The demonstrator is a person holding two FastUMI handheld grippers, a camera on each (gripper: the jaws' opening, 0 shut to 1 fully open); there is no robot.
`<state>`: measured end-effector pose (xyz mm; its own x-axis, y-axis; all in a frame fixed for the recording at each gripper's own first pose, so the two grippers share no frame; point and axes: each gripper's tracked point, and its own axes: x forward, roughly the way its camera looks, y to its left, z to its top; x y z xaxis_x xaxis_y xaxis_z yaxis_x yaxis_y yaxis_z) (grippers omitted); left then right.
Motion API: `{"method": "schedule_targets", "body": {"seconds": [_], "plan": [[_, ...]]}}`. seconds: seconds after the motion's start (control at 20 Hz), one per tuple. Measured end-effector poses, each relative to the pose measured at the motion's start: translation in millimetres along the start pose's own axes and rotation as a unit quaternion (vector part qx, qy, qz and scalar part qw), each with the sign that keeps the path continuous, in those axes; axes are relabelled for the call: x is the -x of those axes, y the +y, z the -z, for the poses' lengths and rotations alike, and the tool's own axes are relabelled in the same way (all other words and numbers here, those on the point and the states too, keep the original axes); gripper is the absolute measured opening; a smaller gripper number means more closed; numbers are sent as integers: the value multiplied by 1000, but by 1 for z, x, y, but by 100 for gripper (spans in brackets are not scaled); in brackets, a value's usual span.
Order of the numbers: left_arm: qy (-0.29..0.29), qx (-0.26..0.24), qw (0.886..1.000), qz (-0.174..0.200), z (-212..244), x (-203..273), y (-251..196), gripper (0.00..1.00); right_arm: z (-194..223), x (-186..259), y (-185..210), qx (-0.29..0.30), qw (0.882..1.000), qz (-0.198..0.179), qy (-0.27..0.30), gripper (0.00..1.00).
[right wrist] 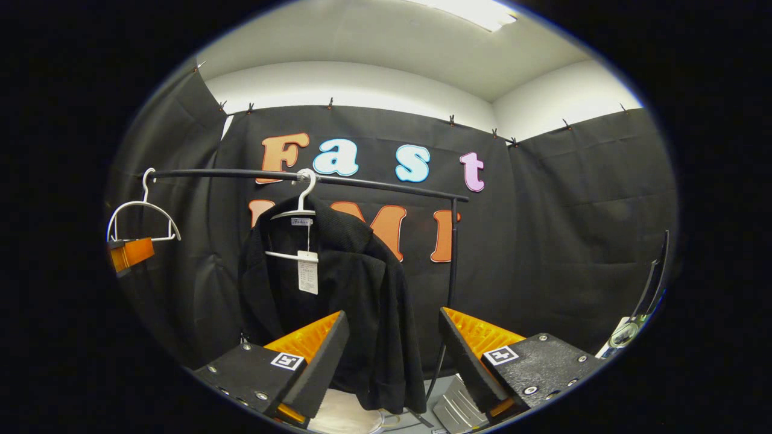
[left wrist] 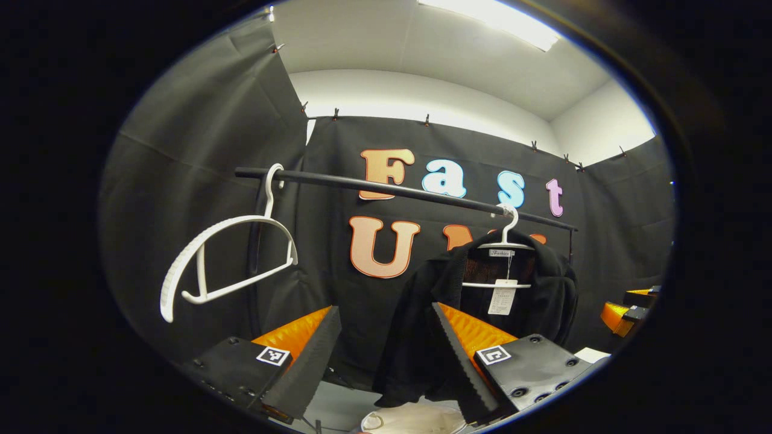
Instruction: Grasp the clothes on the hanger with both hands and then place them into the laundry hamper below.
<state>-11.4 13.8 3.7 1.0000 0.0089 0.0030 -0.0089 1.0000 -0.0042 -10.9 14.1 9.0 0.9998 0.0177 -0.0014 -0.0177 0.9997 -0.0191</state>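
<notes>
Your two grippers, left (left wrist: 383, 361) and right (right wrist: 392, 361), gape wide, holding nothing. One rail (right wrist: 301, 176) carries two hangers: one bare (left wrist: 223, 259), one (right wrist: 300, 211) bearing one jacket (right wrist: 356, 301).

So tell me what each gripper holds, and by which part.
Nothing. The left gripper and the right gripper are both open, short of the black garment on its hanger.

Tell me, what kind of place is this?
Probably a cloth-walled recording booth staged as a laundry corner: a clothes rail carries a black jacket on a hanger and an empty white hanger.
</notes>
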Motion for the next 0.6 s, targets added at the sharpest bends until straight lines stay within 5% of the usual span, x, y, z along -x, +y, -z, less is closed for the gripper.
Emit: {"method": "schedule_targets", "body": {"seconds": [0.6], "plan": [[22,-7,1000,5,26,-19,-2,96,27,-30,46,-8,999,-29,32,92]]}}
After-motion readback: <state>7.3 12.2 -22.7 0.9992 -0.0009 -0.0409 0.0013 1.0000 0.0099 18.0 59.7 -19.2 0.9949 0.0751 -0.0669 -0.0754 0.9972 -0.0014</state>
